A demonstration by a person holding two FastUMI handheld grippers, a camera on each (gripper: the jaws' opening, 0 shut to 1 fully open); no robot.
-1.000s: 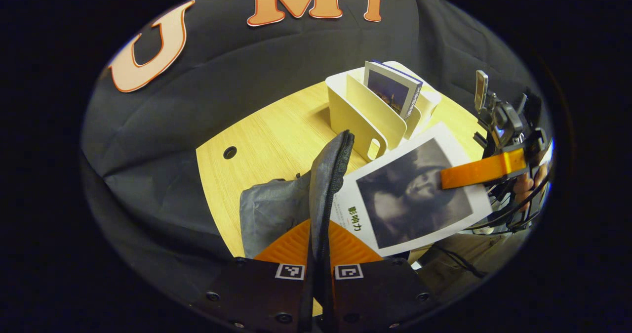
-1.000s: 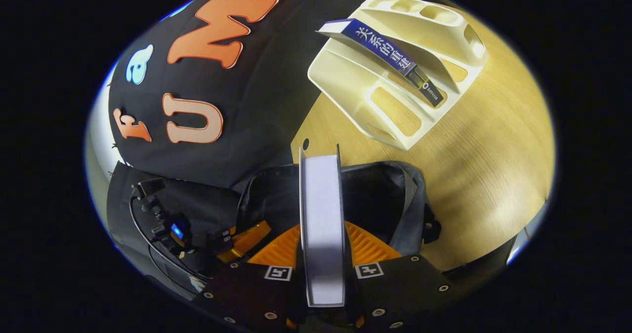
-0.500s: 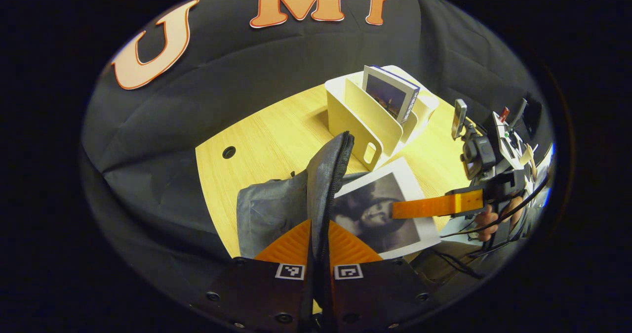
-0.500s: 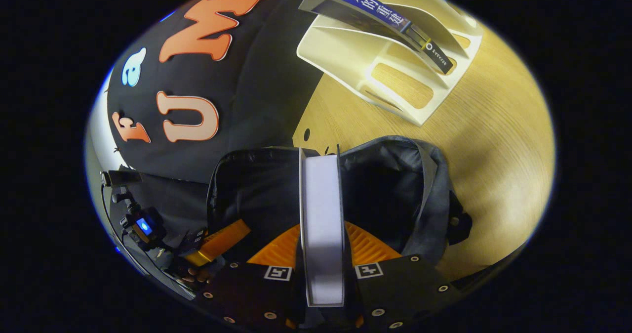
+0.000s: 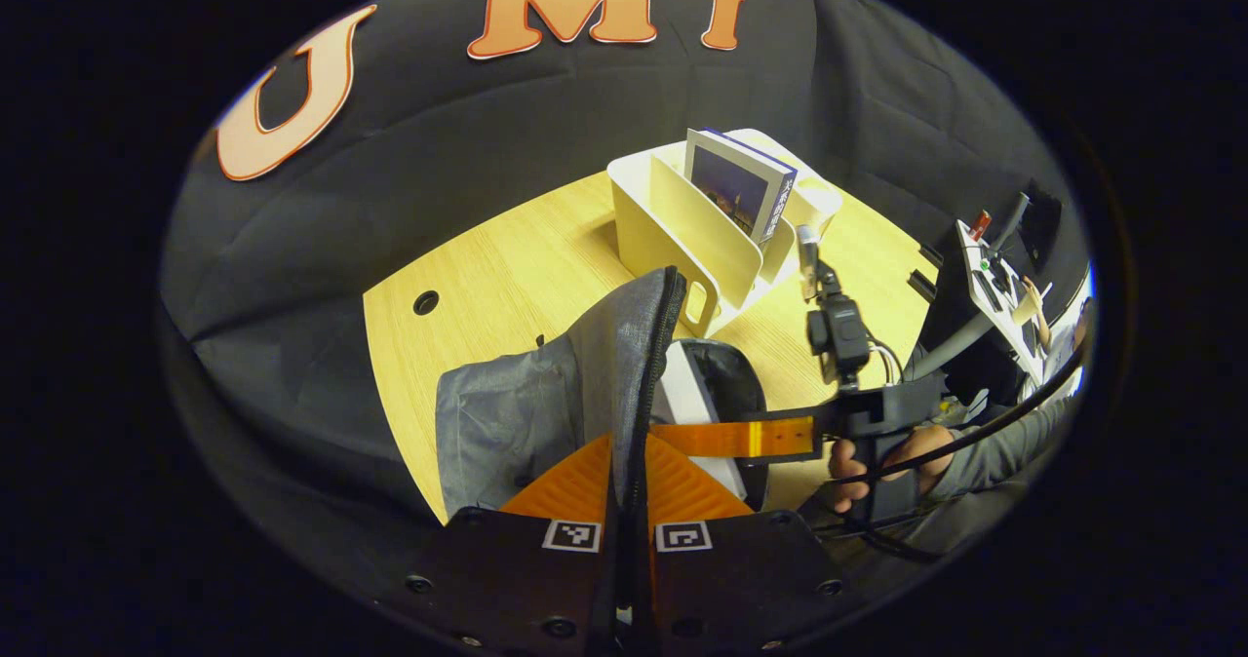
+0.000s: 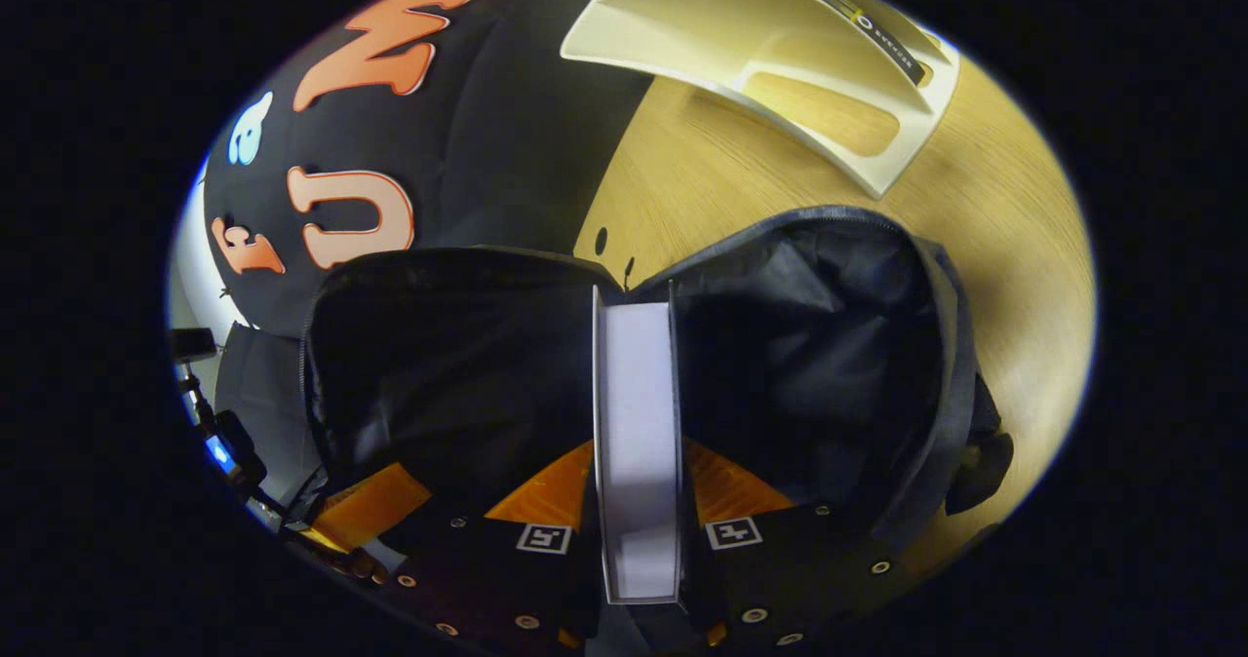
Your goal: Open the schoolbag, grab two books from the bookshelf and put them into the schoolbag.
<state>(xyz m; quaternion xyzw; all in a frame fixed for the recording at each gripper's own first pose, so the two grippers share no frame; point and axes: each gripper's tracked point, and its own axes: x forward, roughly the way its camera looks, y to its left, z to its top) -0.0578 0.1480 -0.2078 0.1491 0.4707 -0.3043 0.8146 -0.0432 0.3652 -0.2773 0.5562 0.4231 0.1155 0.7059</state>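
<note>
The grey schoolbag (image 5: 517,413) stands on the table, and my left gripper (image 5: 629,467) is shut on its zipper edge, holding the mouth apart. My right gripper (image 6: 634,462) is shut on a white book (image 6: 634,394), spine up, which is lowered into the bag's dark open mouth (image 6: 809,365). In the left gripper view a corner of that white book (image 5: 685,399) shows inside the bag, with the right gripper's finger (image 5: 731,438) across it. Behind stands the cream bookshelf (image 5: 673,238) with a blue book (image 5: 736,189) upright in it.
The wooden table (image 5: 487,287) has a small round hole (image 5: 425,302) near its back edge. A hand (image 5: 877,457) and grey sleeve hold the right gripper. A stand with devices (image 5: 985,267) is at the far right. The bookshelf (image 6: 809,72) is just beyond the bag.
The right gripper has carried the white book down and leftward from above the table into the bag's mouth. The left gripper has kept its hold on the bag's edge.
</note>
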